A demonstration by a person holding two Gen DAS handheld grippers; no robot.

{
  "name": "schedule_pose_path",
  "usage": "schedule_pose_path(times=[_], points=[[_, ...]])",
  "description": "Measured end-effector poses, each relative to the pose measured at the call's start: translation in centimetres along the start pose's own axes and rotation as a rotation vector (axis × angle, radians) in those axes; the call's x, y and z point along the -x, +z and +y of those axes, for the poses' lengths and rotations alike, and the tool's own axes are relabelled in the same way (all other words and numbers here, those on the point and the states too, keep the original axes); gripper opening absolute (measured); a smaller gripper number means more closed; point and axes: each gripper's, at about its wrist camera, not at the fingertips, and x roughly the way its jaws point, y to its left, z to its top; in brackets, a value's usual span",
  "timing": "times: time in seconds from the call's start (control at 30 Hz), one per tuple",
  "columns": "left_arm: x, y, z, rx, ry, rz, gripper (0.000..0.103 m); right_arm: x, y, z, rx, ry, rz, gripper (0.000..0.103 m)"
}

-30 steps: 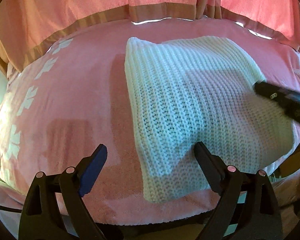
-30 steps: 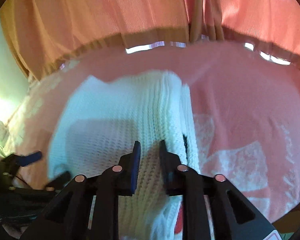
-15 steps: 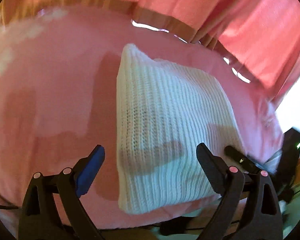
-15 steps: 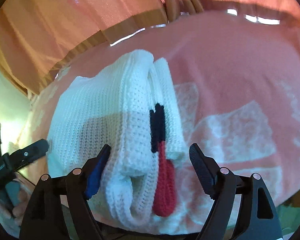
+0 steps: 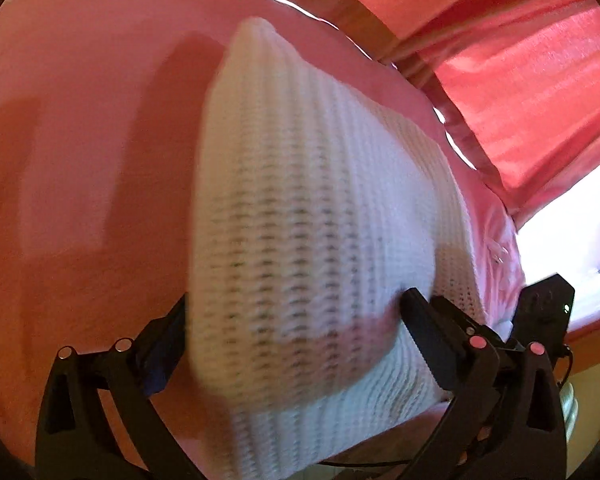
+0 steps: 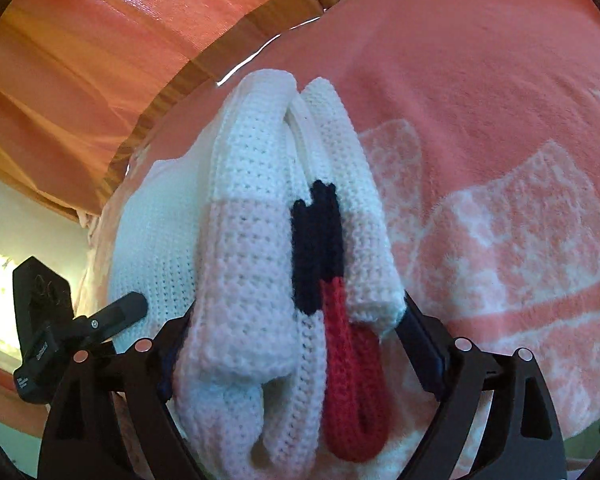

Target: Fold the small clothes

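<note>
Folded white knit sweater point(image 5: 312, 232) fills frame centre on pink blanket point(image 5: 80, 140), blurred. Left gripper point(image 5: 296, 320) spread, straddling near edge. Right gripper point(image 6: 296, 320) spread around folded layers; fingertips partly hidden behind knit.

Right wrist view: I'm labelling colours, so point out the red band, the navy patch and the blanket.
red band point(image 6: 350, 376), right wrist view, mid-length
navy patch point(image 6: 316, 244), right wrist view, centre
blanket point(image 6: 480, 100), right wrist view, plain pink area

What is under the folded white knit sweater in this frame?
The white knit sweater lies on a pink blanket with a pale pattern, visible around it in both views. The blanket beneath the sweater is covered. Navy and red knit shows between its folded layers.
</note>
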Motion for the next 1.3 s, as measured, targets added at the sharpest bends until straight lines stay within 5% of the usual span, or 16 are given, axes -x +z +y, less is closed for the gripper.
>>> schedule_pose_path(times=[0.07, 0.13, 0.27, 0.37, 0.67, 0.93, 1.13, 1.3], points=[[-0.5, -0.1, -0.8, -0.034, 0.025, 0.007, 0.097, -0.3, 0.2, -0.3, -0.028, 0.051, 0.001, 0.059], [-0.9, -0.3, -1.7, -0.072, 0.059, 0.008, 0.091, -0.3, 0.4, -0.5, -0.053, 0.093, -0.004, 0.047], [0.5, -0.2, -3.8, -0.146, 0.075, -0.023, 0.055, 1.9, 0.4, 1.3, 0.008, 0.089, -0.066, 0.04], [2.4, -0.1, -6.1, -0.214, 0.056, -0.051, 0.046, 4.8, 0.2, 3.9, 0.06, 0.078, -0.139, 0.04], [14.0, -0.7, -14.7, -0.404, -0.123, -0.192, 0.045, 20.5, -1.4, 11.5, 0.245, 0.079, -0.475, 0.04], [26.9, -1.5, -20.7, -0.605, -0.253, -0.461, 0.046, 31.6, -3.0, 19.4, 0.433, 0.159, -0.786, 0.041], [33.6, -0.2, -20.8, -0.663, -0.282, -0.61, 0.048, 33.1, -1.4, 23.9, 0.553, 0.215, -0.87, 0.043], [34.6, 2.3, -17.7, -0.645, -0.211, -0.691, 0.051, 28.0, 2.0, 26.4, 0.605, 0.274, -0.788, 0.045]])
